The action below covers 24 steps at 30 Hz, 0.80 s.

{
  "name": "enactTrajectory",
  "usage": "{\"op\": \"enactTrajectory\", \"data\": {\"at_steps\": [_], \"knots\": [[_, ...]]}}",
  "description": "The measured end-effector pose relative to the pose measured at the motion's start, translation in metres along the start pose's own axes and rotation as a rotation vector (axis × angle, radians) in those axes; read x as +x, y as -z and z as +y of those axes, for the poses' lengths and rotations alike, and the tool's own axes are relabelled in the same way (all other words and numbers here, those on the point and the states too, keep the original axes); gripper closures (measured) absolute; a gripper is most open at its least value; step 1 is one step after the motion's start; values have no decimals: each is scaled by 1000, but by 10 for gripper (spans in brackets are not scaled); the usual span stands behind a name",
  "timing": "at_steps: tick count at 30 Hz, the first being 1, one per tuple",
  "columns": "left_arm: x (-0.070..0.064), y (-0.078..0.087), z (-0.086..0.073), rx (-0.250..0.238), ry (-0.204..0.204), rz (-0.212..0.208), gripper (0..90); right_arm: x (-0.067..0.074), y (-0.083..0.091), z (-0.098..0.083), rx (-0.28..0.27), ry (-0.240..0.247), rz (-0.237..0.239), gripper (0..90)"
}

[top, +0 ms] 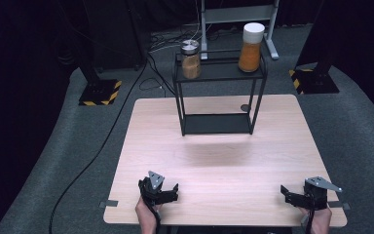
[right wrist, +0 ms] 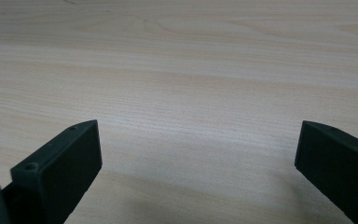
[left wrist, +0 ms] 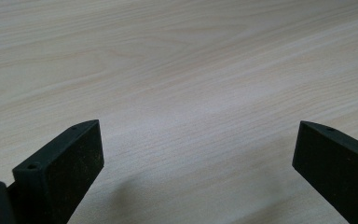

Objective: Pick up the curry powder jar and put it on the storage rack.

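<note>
The left gripper [top: 171,191] rests at seven o'clock on the table [top: 214,156], jaws spread wide, grasping nothing; the right gripper [top: 286,193] at five o'clock likewise gapes, released; two jars, a small jar [top: 191,60] and a tall jar [top: 251,48], stand on the black shelf [top: 217,72] at twelve o'clock, well apart from both.

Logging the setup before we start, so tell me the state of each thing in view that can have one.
Left gripper: open, holding nothing, low at the table's near edge.
Right gripper: open, holding nothing.
Small glass jar with silver lid: shut, upright on the rack's top shelf.
Tall jar with white lid: shut, upright, same shelf.
Black metal two-shelf rack: upright, lower shelf bare.
</note>
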State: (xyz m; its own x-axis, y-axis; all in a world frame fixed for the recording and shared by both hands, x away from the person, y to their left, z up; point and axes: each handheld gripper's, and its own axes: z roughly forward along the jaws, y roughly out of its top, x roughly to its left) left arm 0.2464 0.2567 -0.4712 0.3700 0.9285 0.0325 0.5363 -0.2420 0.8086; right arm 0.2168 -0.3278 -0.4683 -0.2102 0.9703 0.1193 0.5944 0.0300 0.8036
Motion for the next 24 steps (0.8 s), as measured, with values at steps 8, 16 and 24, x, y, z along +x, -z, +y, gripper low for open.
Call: {"op": "enactTrajectory", "data": {"at_steps": [8,16,24], "knots": [[1,1,-1,-8,8,1,13,3,-1,2,12,18,-7,0],[2,2,-4,-20,17,0,13,4,-4,7,41,28,-6,1],[0,0,0,3,5,5,13,5,-4,7,39,38,-6,10]]}}
